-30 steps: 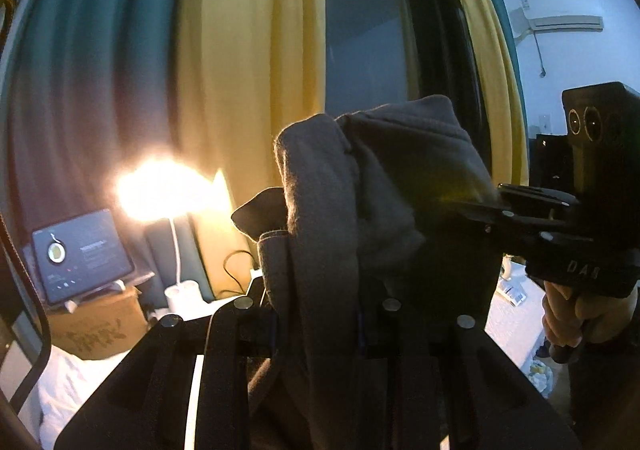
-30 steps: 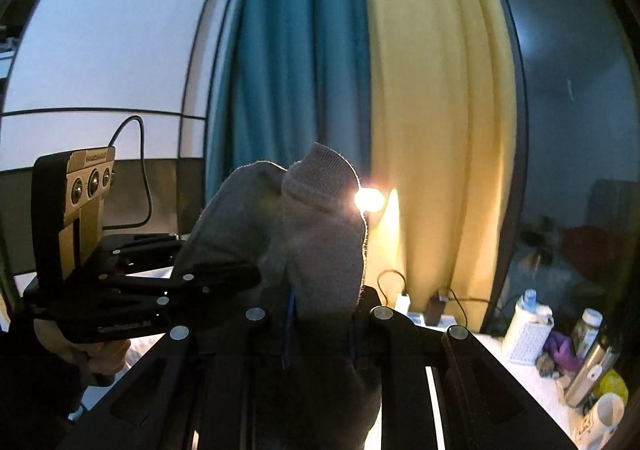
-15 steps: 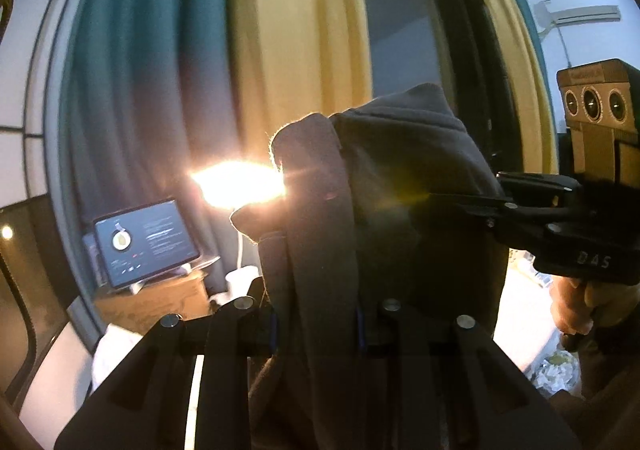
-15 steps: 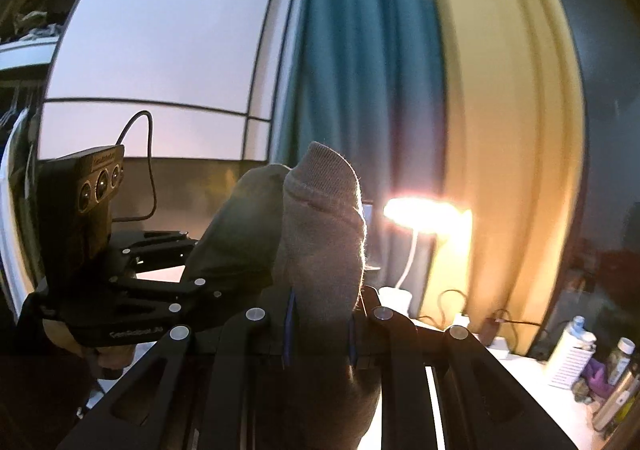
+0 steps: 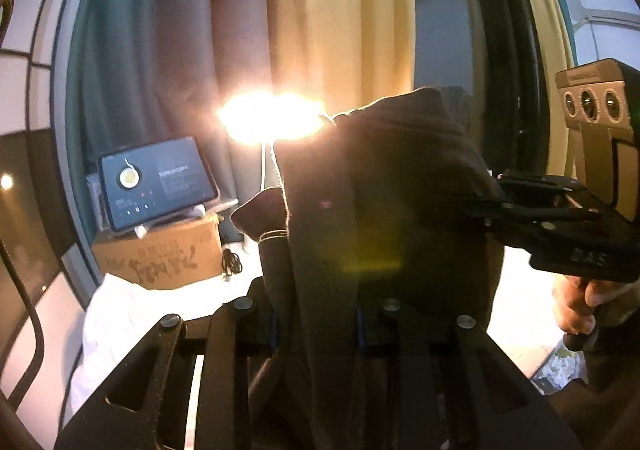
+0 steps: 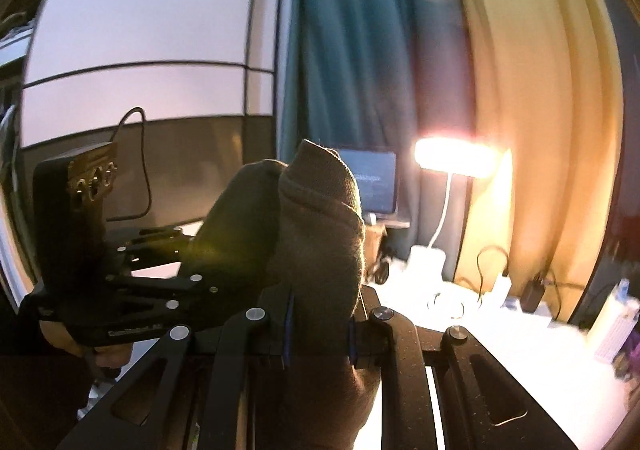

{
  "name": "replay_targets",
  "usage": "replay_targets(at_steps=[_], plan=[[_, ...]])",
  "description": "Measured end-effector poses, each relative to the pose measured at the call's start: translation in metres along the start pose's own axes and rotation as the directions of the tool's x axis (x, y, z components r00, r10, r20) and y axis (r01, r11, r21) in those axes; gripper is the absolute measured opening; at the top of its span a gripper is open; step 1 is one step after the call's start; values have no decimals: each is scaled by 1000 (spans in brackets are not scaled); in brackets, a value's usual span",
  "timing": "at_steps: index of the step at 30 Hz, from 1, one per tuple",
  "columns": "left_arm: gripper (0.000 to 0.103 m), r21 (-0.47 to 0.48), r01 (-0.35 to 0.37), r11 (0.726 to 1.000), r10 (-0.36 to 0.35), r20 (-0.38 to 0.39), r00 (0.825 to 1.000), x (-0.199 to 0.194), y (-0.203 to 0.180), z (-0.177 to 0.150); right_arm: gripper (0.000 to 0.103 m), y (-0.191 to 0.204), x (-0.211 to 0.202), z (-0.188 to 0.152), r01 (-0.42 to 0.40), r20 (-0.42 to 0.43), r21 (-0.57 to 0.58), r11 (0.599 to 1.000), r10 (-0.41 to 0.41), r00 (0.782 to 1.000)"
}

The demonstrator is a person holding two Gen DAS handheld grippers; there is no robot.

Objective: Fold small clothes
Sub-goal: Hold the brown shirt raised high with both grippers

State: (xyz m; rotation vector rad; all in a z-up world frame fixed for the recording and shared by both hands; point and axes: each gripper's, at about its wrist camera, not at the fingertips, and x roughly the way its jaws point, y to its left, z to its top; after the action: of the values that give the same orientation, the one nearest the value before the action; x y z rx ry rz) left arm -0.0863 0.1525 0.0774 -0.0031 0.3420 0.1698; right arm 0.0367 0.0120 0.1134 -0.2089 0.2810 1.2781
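A small grey knit garment hangs in the air between both grippers, dark against the lamp behind it. My left gripper is shut on one bunched end, and the cloth rises from between its pads. My right gripper is shut on the other end, where a ribbed fold stands up. In the left wrist view the right gripper comes in from the right, with a hand on its handle. The left gripper enters the right wrist view from the left, pinching the same cloth.
A lit desk lamp glares straight behind the garment. A tablet stands on a cardboard box on a white surface. Teal and yellow curtains hang behind. Cables and bottles crowd the right of the white surface.
Both hands have swung sideways and lower with the garment still gripped. The lamp and tablet have slid toward the middle of both views. Neither grip has altered.
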Motion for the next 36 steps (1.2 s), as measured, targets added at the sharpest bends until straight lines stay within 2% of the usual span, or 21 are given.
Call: replay_targets(at_steps=[6, 18, 28, 36], plan=[[25, -2, 32, 999, -32, -47, 998, 30, 8, -1, 19, -33, 31, -10, 20, -41, 79, 997, -17, 999], [25, -14, 71, 997, -72, -136, 988, 85, 28, -4, 19, -73, 83, -24, 43, -111, 159, 986, -26, 994], [25, -44, 85, 995, -91, -183, 979, 119, 47, -9, 19, -94, 125, -31, 48, -165, 187, 981, -17, 986], [25, -59, 97, 994, -109, -243, 964, 152, 61, -17, 19, -108, 155, -40, 61, -211, 217, 974, -14, 977]])
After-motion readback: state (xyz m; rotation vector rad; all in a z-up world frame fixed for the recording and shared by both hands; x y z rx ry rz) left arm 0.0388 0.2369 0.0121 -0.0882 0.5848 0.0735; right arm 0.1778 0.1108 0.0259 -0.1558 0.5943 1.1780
